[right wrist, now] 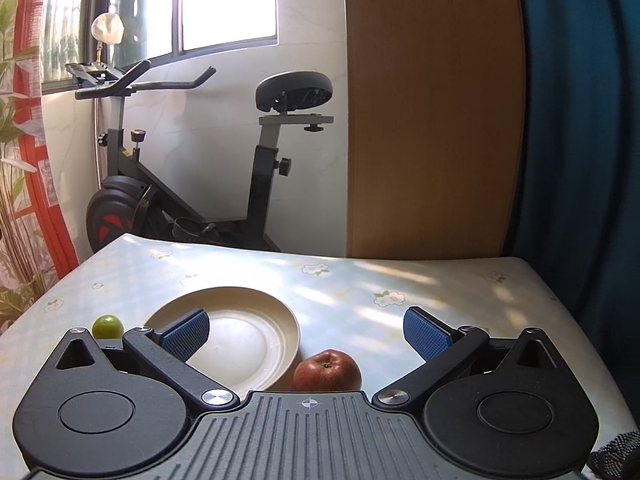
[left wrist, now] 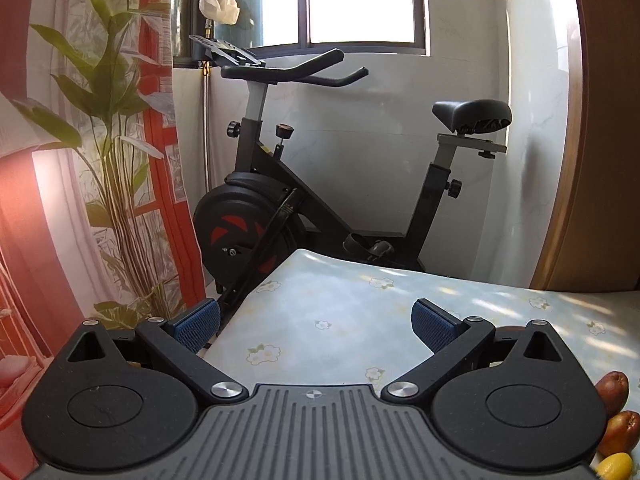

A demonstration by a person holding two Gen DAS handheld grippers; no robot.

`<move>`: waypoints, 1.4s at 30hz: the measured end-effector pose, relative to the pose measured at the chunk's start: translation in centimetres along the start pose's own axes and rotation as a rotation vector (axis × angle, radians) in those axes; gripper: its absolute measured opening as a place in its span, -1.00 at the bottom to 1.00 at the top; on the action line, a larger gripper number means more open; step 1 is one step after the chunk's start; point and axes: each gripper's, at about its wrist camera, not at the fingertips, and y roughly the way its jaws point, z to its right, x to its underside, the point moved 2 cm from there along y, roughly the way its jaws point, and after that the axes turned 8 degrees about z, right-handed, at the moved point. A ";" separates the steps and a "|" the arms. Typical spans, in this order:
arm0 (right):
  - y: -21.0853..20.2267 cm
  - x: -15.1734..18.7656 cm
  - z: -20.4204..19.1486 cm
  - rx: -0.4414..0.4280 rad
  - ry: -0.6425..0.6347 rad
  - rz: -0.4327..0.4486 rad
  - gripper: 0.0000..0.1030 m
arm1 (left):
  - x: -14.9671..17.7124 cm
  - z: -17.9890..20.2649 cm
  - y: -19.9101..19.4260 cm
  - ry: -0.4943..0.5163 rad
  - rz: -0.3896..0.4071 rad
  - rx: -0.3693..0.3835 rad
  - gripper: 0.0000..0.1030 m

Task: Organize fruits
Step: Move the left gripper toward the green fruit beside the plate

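Seen from the left wrist, a curtain (left wrist: pixel 132 160) printed with green leaves and red bands hangs at the far left, and an exercise bike (left wrist: pixel 320 168) stands beyond it under a bright window (left wrist: pixel 360 0). The left hand-held gripper (left wrist: pixel 316 326) hovers over the near-left corner of the surface (left wrist: pixel 320 300) — a pale cloth with small flower prints — with its blue-padded fingers spread wide apart and nothing between them. At the far right edge of that view, partly hidden behind the gripper body, lie two reddish-brown fruits (left wrist: pixel 616 412) and, below them, a yellow fruit (left wrist: pixel 614 468); what kind they are cannot be told.

From the right wrist, a small green lime (right wrist: pixel 107 326) sits on the surface at the left, just beside the rim of a cream plate (right wrist: pixel 248 320). The plate holds no fruit. A red apple (right wrist: pixel 327 371) rests on the cloth just right of the plate's near edge, stem end up, close to touching the rim. The right hand-held gripper (right wrist: pixel 306 334) is likewise spread wide and holds nothing — its left finger overlaps the plate in the view, and the apple lies low between the two fingers, close to the gripper body. Behind the surface stands a wooden panel (right wrist: pixel 432 120), and a dark blue curtain (right wrist: pixel 580 140) hangs at the far right.
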 end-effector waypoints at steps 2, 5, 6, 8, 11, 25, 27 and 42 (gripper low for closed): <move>0.0 0.2 0.0 -0.009 -0.012 -0.001 1.00 | 0.2 0.4 0.4 0.044 -0.008 -0.016 1.00; 0.1 0.6 0.0 -0.028 -0.023 -0.006 1.00 | 0.6 1.0 0.5 0.062 0.012 0.009 1.00; 0.4 0.6 0.0 -0.032 -0.025 -0.015 1.00 | 0.7 1.0 0.6 0.047 0.009 0.029 1.00; 0.7 1.0 -0.1 -0.040 -0.021 -0.033 1.00 | 0.9 1.1 1.1 0.022 -0.014 0.060 1.00; 0.8 1.4 -0.4 -0.069 -0.013 -0.049 1.00 | 1.3 1.3 1.8 0.012 -0.033 0.097 1.00; 0.8 4.2 -2.7 -0.139 -0.017 -0.150 0.67 | 3.8 1.7 2.8 0.050 -0.099 0.209 1.00; 0.8 4.3 -3.1 -0.146 -0.035 -0.161 0.58 | 4.0 1.5 2.7 0.040 -0.093 0.233 1.00; 0.4 4.0 -2.3 -0.104 -0.028 -0.151 0.50 | 5.0 0.8 5.4 0.072 -0.158 0.275 0.58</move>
